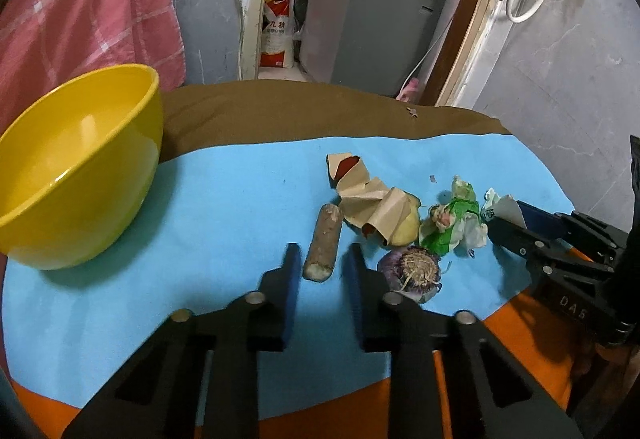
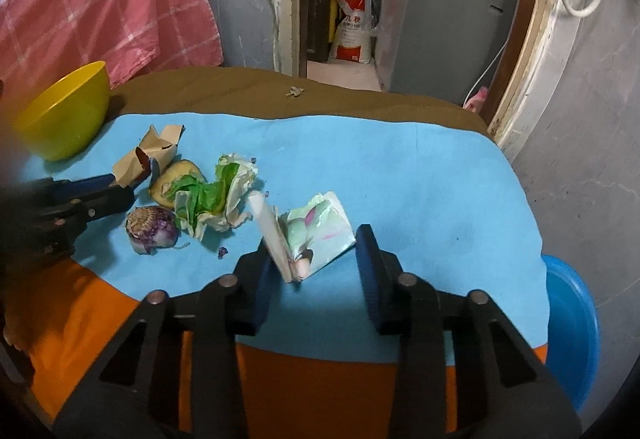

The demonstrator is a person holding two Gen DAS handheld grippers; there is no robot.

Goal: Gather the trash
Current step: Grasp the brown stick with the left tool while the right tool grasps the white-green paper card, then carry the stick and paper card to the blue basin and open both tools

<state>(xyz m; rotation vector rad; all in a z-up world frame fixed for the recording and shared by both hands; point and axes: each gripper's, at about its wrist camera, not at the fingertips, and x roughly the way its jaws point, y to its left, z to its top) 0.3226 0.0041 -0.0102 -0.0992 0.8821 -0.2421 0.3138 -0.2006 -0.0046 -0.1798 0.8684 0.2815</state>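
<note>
Plastic yellow round bowl (image 1: 80, 167) stands far to the left of the left tongs (image 1: 323, 251), on the light blue cloth (image 1: 224, 199) that covers the table. The left tongs point down to the cloth. Their two black fingers stand narrow, one on each side of the near end of a brown rough stick-shaped piece of trash (image 1: 324, 235). Only a thin strip of blue shows on each side, so I cannot tell if the pads press on it.

Just to the right of these tongs lies a crumpled brown paper strip (image 1: 368, 199). A pale yellow potato piece (image 1: 408, 227) lies partly under it. A purple onion end with dry roots (image 1: 412, 267) lies beside the right finger of the left tongs. Further right is a crumpled green and white wrapper (image 1: 452, 227).

The right tongs (image 2: 315, 237) point down too. A folded white printed paper packet (image 2: 320, 227) lies between their fingers. Its raised flap is against the left pad and its corner is just beside the right pad. I cannot tell if they clamp it.

A blue plastic basin (image 2: 572, 327) stands low to the right of the right tongs, beyond the table edge.
</note>
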